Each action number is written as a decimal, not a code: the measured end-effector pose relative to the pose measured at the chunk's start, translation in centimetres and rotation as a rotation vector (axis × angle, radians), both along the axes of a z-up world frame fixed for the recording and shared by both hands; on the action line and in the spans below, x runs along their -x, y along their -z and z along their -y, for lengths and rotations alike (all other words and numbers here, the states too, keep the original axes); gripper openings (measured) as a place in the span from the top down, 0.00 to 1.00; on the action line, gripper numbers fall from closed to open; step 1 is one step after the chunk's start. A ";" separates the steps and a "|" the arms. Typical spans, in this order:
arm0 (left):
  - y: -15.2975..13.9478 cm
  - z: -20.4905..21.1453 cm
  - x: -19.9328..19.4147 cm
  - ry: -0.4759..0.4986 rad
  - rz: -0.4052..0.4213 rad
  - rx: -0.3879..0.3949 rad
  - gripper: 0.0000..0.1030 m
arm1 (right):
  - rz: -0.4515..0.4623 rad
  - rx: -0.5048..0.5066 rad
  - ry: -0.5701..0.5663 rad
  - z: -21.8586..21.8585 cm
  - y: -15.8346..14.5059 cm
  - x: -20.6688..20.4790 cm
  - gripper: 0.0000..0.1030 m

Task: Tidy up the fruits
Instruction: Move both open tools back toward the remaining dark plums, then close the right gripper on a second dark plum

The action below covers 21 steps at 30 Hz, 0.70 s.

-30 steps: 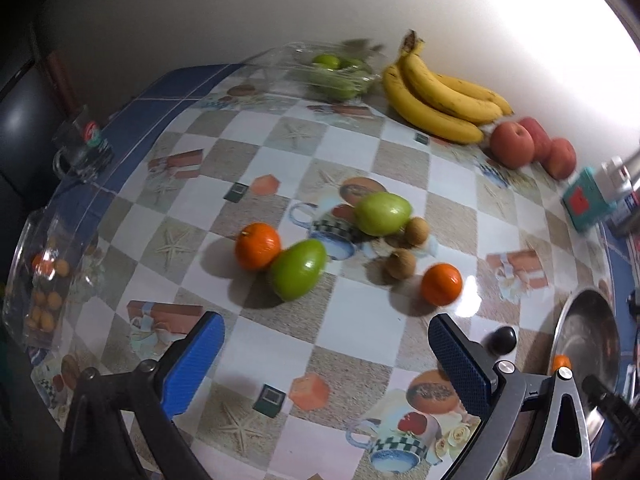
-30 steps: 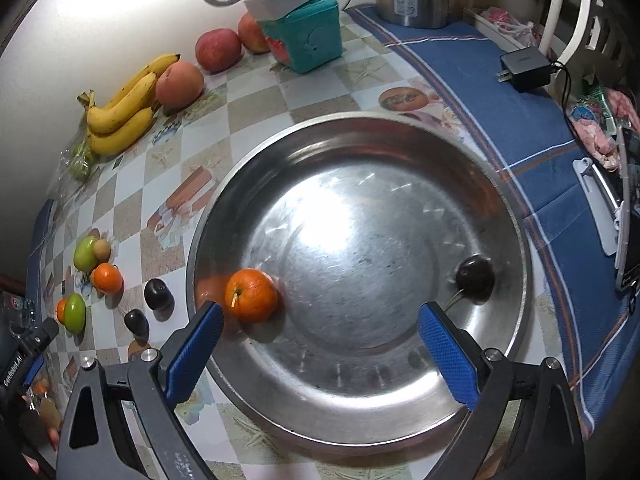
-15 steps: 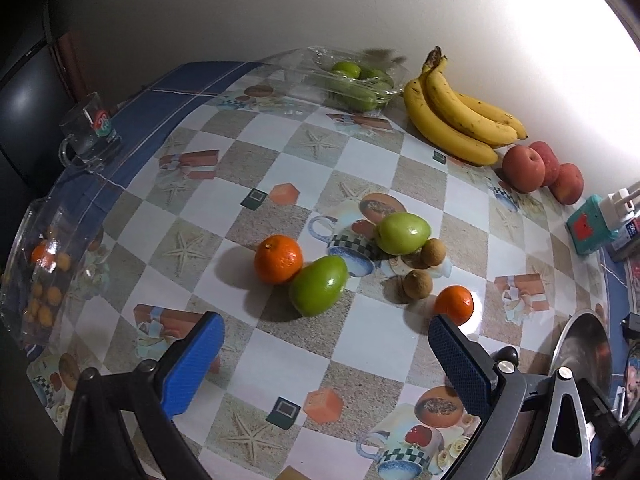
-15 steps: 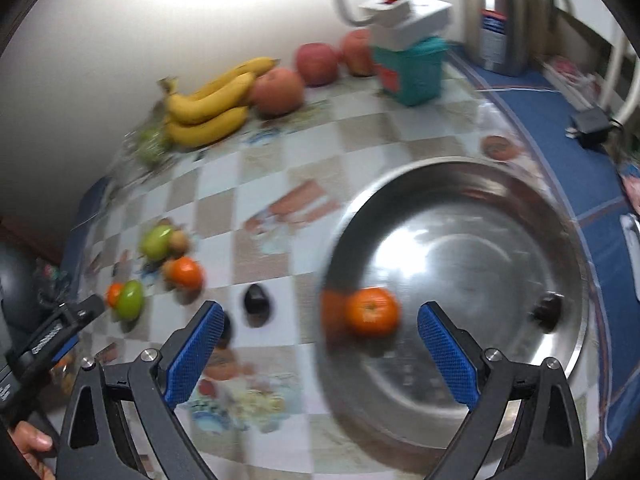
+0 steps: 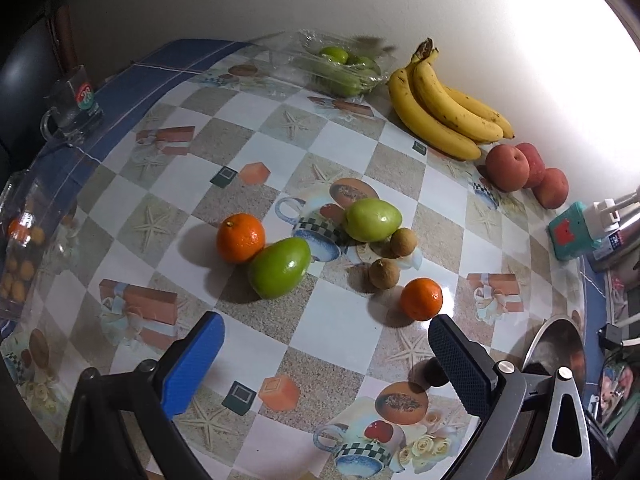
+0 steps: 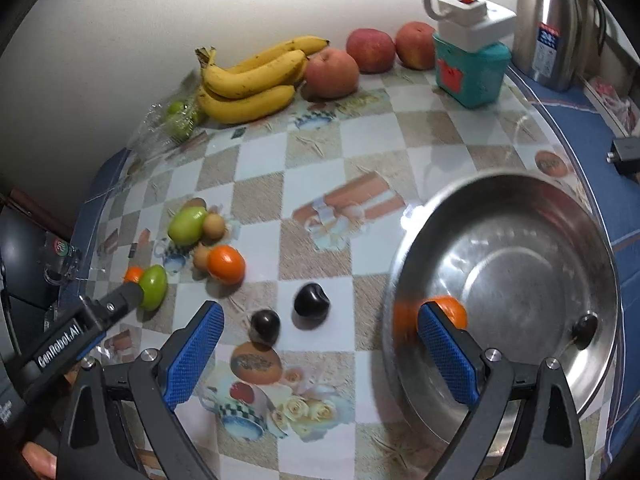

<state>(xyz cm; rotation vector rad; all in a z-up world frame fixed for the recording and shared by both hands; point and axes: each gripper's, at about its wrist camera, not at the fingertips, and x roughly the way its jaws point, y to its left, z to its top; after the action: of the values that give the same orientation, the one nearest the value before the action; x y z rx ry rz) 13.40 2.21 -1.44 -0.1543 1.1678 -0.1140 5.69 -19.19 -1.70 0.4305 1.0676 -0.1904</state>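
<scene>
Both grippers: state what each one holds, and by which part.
Nothing is held. The left gripper is open above the table, short of the fruit; the right gripper is open, empty, near the metal bowl.

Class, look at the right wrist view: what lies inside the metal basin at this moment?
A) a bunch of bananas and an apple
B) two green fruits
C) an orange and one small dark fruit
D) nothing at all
C: the metal basin holds an orange, partly behind the right gripper's finger, and a small dark fruit; the other fruits lie outside it.

Checkered table (image 5: 352, 332) carries bananas (image 5: 444, 120), oranges (image 5: 240, 237), basin (image 6: 520, 280)
</scene>
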 end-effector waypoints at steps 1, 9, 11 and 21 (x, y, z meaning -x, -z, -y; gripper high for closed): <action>0.2 0.1 0.0 0.003 -0.010 0.003 0.00 | -0.004 0.000 -0.004 -0.1 0.1 -0.3 0.10; 3.3 0.7 -0.6 -0.044 -0.137 0.042 0.00 | -0.060 0.012 -0.030 -1.4 1.8 -2.1 0.41; 3.6 0.5 -0.7 -0.058 -0.152 0.055 0.00 | -0.076 -0.003 -0.016 -1.1 2.4 -2.4 0.44; 4.7 1.3 -1.0 -0.042 -0.176 0.038 0.00 | -0.129 -0.012 0.016 -0.7 4.7 -3.2 0.58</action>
<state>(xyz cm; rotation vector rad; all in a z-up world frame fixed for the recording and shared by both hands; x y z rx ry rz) 14.42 0.94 -6.10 -0.2260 1.3370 -0.0868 8.92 -18.47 -6.40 0.4425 1.1922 -0.2285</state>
